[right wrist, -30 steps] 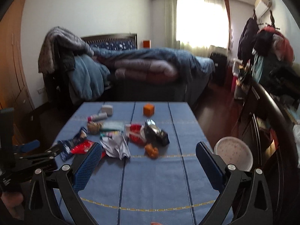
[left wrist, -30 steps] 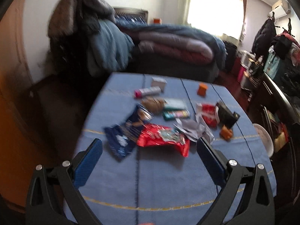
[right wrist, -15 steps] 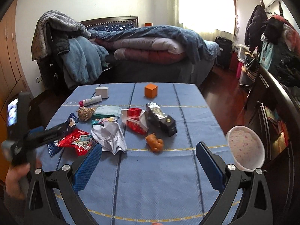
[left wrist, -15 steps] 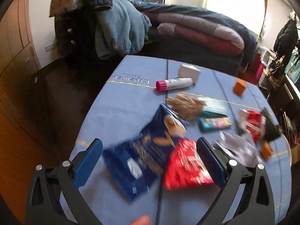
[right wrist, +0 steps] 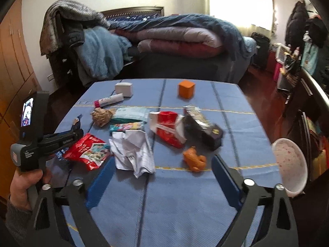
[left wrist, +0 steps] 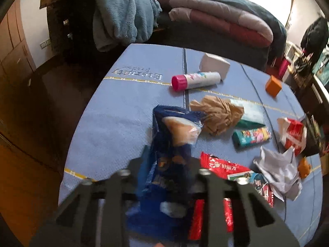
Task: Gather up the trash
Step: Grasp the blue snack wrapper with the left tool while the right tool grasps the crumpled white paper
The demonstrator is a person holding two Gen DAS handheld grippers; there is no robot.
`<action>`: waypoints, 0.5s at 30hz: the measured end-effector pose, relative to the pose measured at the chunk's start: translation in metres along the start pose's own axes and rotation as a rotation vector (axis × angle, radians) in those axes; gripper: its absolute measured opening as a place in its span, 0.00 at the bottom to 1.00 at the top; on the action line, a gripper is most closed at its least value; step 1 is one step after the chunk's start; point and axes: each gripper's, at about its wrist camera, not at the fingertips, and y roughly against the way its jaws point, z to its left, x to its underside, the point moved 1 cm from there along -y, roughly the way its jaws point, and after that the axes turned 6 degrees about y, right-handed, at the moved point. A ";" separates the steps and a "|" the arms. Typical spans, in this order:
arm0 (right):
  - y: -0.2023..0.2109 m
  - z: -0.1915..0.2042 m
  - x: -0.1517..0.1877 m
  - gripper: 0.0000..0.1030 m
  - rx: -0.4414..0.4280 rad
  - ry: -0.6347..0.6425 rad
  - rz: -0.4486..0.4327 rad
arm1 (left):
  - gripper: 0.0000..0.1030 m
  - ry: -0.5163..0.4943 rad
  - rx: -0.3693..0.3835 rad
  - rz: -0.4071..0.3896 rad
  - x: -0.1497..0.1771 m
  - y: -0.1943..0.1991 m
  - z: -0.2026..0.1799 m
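Only rightward, white bowl (right wrist: 290, 165), left tongs (left wrist: 164, 187) clamping blue wrapper (left wrist: 170, 144)

Left wrist view: you look down from low and close over the bench's (left wrist: 115, 127) left side, facing the bed (left wrist: 222, 18); the left tool (left wrist: 164, 177) fills the bottom edge.
Right wrist view: you look from higher and further back at the near edge of the bench (right wrist: 185, 205), facing the bed (right wrist: 185, 37) and window; the right tool (right wrist: 162, 170) frames the bottom.
Shared: both views take in the blue wrapper (left wrist: 170, 144), red wrapper (left wrist: 224, 168), crumpled paper (left wrist: 277, 170), glue stick (left wrist: 195, 80) and orange cube (left wrist: 273, 85).
Cross-sight: your right view catches the left tool (right wrist: 67, 139) at its left edge.
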 end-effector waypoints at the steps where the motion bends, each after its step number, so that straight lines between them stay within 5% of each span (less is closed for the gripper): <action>1: -0.006 0.004 -0.003 0.83 -0.020 0.004 0.011 | 0.22 0.018 0.020 -0.006 -0.001 0.001 0.003; 8: -0.051 0.030 -0.015 0.66 -0.107 0.030 0.087 | 0.19 0.074 0.069 -0.078 -0.003 0.022 0.019; 15: -0.090 0.041 -0.017 0.66 -0.102 0.033 0.161 | 0.19 0.093 0.075 -0.144 -0.003 0.052 0.033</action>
